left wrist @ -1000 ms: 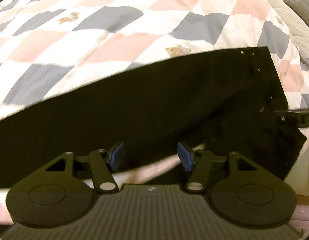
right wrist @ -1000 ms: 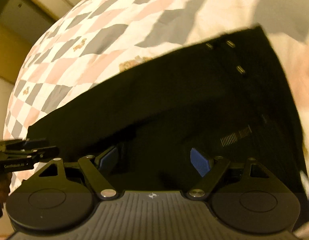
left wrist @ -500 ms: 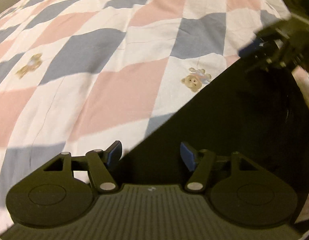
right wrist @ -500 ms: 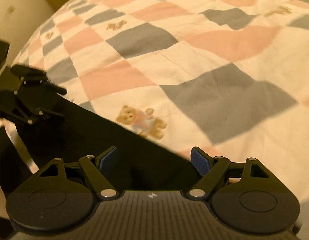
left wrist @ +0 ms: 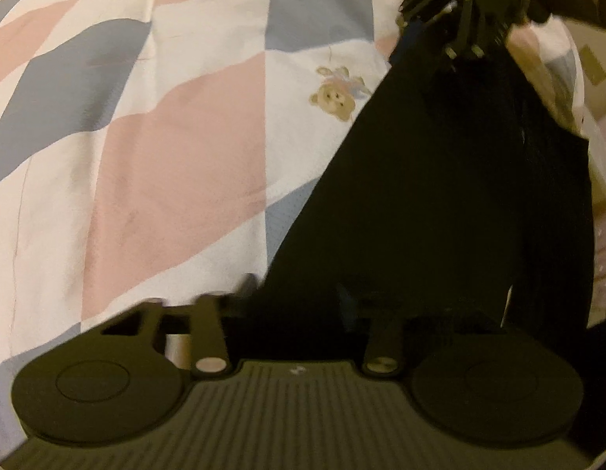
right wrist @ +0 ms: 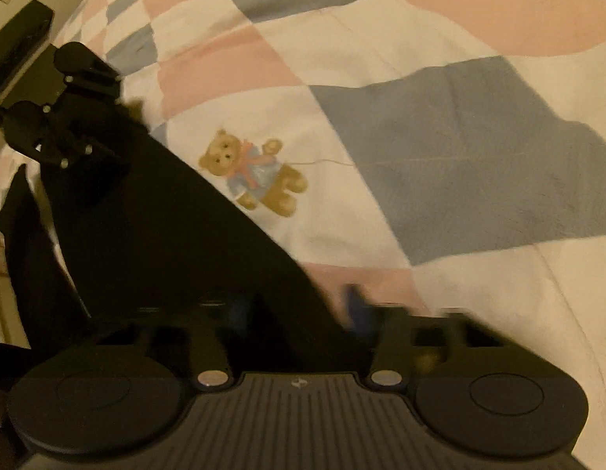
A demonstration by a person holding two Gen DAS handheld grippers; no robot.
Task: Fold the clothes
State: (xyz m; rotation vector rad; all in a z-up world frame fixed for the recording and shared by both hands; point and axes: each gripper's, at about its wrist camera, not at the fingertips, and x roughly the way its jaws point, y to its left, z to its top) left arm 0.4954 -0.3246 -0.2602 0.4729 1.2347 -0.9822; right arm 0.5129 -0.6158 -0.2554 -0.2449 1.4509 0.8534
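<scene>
A black garment point(left wrist: 440, 196) lies on a checked quilt point(left wrist: 146, 117), its straight edge running between my two grippers. My left gripper point(left wrist: 297, 293) straddles the near end of that edge; its fingers are blurred, with a gap still between them and cloth in the gap. My right gripper point(left wrist: 432, 11) shows at the garment's far end, top right. In the right wrist view the garment point(right wrist: 166, 235) fills the lower left. The right gripper point(right wrist: 299, 305) straddles its edge with blurred fingers, a blue pad showing. The left gripper point(right wrist: 79, 125) sits on the far end.
The quilt point(right wrist: 420, 98) of pink, grey and white diamonds with a teddy bear print point(right wrist: 256, 172) spreads wide beyond the garment. The bed's edge drops off on the right of the left wrist view, with the pale floor point(left wrist: 605, 235) below. Part of the garment hangs over there.
Both grippers have dropped to the garment's ends and turned toward each other. Their fingers now stand closer together than half a second ago and are blurred.
</scene>
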